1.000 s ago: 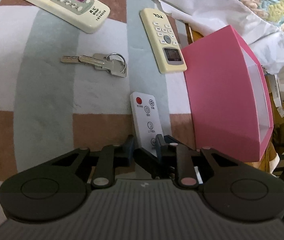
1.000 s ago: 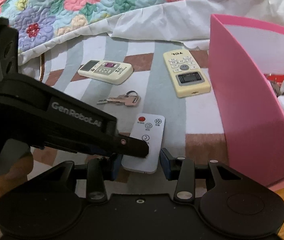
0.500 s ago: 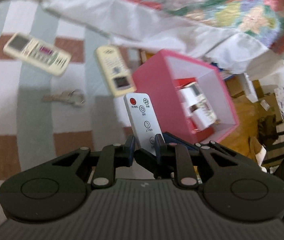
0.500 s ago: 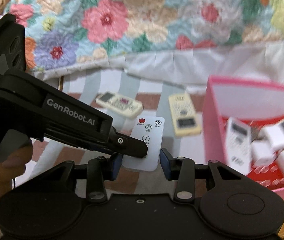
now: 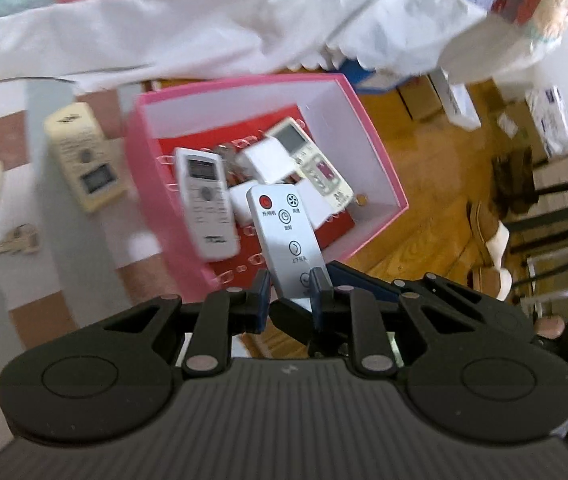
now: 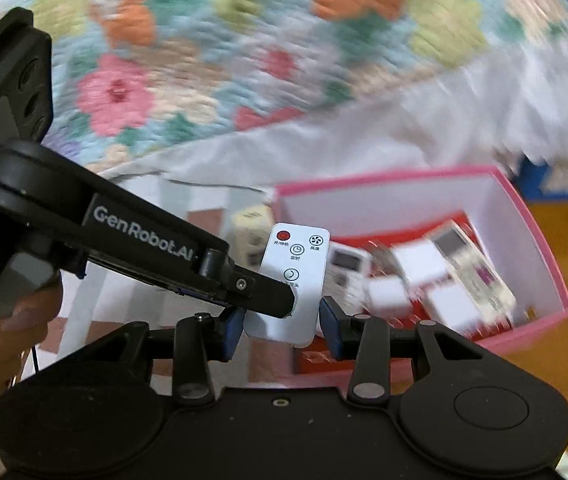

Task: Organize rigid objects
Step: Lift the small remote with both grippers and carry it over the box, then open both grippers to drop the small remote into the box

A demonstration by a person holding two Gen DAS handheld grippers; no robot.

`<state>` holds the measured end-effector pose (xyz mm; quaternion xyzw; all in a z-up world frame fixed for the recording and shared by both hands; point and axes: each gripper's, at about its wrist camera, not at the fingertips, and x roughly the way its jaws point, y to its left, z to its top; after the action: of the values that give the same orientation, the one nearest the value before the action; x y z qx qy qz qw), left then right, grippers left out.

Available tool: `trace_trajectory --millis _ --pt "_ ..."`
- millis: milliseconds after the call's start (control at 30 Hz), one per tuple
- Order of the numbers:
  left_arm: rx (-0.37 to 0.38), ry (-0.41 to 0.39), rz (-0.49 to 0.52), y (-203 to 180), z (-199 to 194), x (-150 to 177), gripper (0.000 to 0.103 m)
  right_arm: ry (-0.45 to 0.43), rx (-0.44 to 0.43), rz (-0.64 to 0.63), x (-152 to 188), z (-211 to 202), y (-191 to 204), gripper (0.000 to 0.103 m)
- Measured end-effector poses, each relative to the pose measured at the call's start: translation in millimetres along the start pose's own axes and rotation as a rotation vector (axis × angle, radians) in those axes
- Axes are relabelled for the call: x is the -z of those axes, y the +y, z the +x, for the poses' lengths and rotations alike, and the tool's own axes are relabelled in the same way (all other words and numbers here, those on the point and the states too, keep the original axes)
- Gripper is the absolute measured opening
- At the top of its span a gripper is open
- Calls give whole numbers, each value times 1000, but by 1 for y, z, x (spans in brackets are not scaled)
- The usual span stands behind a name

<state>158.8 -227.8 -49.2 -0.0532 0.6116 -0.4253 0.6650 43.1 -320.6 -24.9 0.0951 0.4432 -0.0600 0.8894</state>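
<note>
Once flat on the rug, the white remote [image 5: 284,232] hangs above the pink box [image 5: 380,168]; both tools grip it.

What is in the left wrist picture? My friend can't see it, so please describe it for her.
A black two-finger left gripper holds a flat white remote with a red button above an open pink box of white remotes. A cream remote and metal keys lie on the striped cloth.
</note>
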Motion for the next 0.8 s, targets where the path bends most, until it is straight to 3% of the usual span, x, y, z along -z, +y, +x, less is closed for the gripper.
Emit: trace_trajectory --millis 333,800 --pt "69 196 -116 -8 97 -29 20 130 142 161 9 32 -60 47" --pt "50 265 -201 10 145 -47 23 287 189 126 -8 73 -68 48"
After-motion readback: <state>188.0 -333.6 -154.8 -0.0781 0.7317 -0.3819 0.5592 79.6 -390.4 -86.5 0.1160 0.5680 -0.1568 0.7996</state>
